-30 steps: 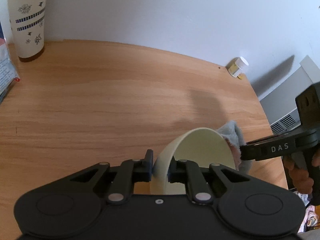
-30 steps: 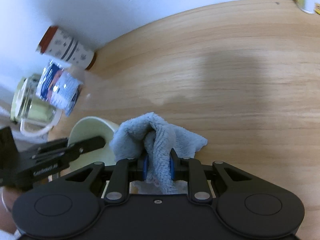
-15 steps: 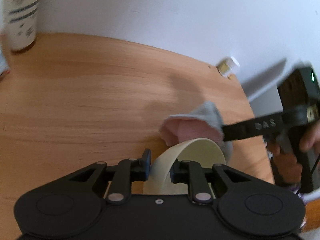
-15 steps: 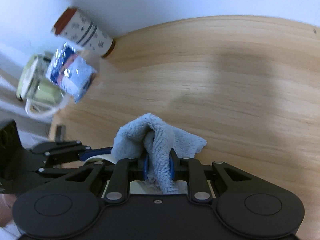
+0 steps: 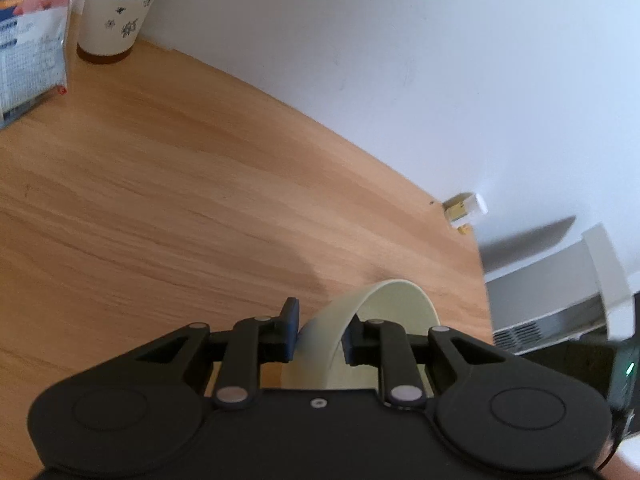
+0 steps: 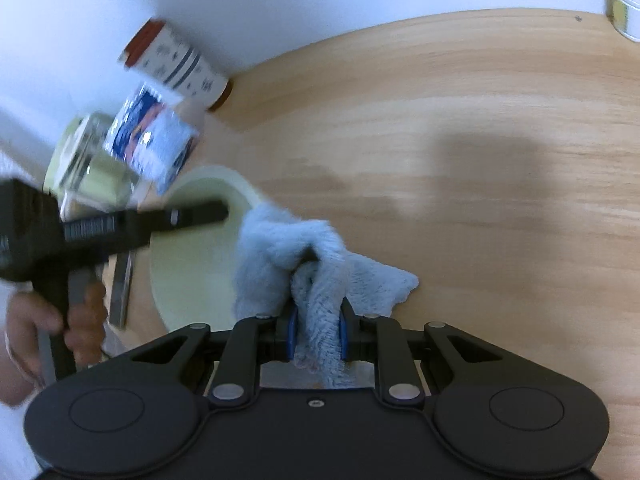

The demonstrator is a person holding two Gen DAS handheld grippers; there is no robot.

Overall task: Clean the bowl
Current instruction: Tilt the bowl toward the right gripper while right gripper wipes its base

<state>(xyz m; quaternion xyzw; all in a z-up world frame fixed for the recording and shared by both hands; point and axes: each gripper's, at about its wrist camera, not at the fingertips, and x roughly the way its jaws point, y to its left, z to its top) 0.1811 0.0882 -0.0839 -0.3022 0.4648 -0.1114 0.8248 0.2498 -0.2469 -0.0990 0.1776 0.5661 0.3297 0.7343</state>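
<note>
Left wrist view: the left gripper [image 5: 320,334] holds the pale bowl [image 5: 384,312] by its wall, one finger outside and one inside the rim. The jaws have eased a little from a second ago, though both pads look to be on the wall; the gap stays narrow. The whole scene has rolled: the wooden table [image 5: 200,208] now slopes down toward 4 o'clock, the patterned paper cup [image 5: 120,8] sits at 11 o'clock beside a printed packet [image 5: 28,52], and the small jar [image 5: 466,210] has slid to 3 o'clock. The grey cloth, which lay against the bowl's far rim half a second ago, is gone from this view. Only a blurred dark edge of the other tool shows at 4 o'clock.

Right wrist view: the right gripper [image 6: 318,336] is clamped on the grey cloth [image 6: 304,264], its narrow gap unchanged. The bowl [image 6: 192,264] now lies at 9 o'clock with its inside open to the camera, where before it was mostly hidden. The left gripper [image 6: 216,212] reaches across its rim, the person's hand [image 6: 56,320] at 8 o'clock. The cloth's left fold overlaps the bowl's near edge. I judge this a re-angling between wipes, with more of the inside now offered to the cloth.
</note>
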